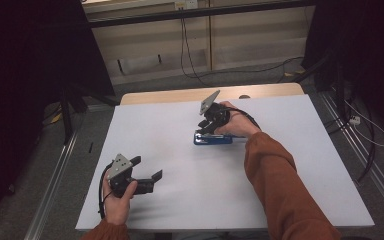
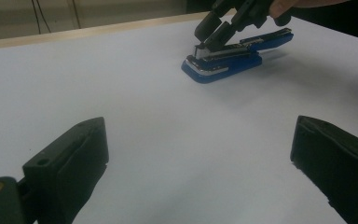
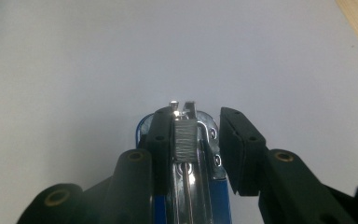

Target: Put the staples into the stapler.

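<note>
A blue stapler (image 1: 212,139) with a metal magazine lies on the white table (image 1: 180,200), right of centre. My right gripper (image 1: 203,129) points down over its front end. In the right gripper view, its jaws (image 3: 196,119) straddle the stapler (image 3: 191,186), where a grey strip of staples (image 3: 184,140) sits in the channel. The left pad lies against the stapler's side, while the right pad stands clear with a gap. My left gripper (image 1: 147,167) rests near the table's front left, open wide and empty. Its own view (image 2: 200,140) faces the stapler (image 2: 223,63) and the right gripper (image 2: 209,37).
A wooden strip (image 1: 180,95) runs along the table's far edge. Metal rails (image 1: 55,170) flank the table on the floor. Cables (image 1: 365,130) lie at the right, and dark curtains hang at both sides.
</note>
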A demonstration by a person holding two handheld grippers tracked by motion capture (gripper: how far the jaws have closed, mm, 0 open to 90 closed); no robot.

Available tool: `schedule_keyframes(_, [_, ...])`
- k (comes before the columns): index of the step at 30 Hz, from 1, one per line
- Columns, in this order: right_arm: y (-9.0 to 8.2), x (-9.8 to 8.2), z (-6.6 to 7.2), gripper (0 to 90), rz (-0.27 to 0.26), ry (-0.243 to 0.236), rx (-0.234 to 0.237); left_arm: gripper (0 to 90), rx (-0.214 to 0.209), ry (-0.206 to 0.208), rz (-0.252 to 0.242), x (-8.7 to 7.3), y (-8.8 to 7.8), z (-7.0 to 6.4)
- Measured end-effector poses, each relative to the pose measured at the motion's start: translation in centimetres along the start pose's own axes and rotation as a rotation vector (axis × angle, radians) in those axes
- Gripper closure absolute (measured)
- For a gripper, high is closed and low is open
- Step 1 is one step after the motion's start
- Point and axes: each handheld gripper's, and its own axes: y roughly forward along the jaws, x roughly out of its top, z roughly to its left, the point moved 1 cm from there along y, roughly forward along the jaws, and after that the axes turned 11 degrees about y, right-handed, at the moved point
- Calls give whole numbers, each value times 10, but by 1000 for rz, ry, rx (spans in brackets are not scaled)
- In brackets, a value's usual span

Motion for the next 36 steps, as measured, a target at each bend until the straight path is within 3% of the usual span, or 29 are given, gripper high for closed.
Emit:
schedule_keyframes(5, [0,0,0,654,0,4,-4,42,0,1,-1,0,0,0])
schedule_keyframes(9, [1,-2,0,599,10,14,-13,42,1,2,-1,0,0,0])
schedule_keyframes(14, [3,-8,-2,517,7,61,-17,42,2,3,-1,0,0,0])
schedule_keyframes(19, [-4,-10,-5,471,-36,119,-38,43,2,3,-1,0,0,0])
schedule_keyframes(23, [-12,-12,-5,542,-65,161,-30,42,2,2,0,0,0,0])
schedule_keyframes(26, [-17,-15,-4,627,-80,166,-25,43,2,1,-1,0,0,0])
schedule_keyframes(29, [-21,-19,-2,654,-105,176,-31,42,1,5,2,0,0,0])
schedule_keyframes(32, [-24,-23,0,638,-118,201,-60,42,2,4,9,0,0,0])
schedule_keyframes(36, [-29,-28,3,520,-155,243,-104,42,3,6,9,0,0,0])
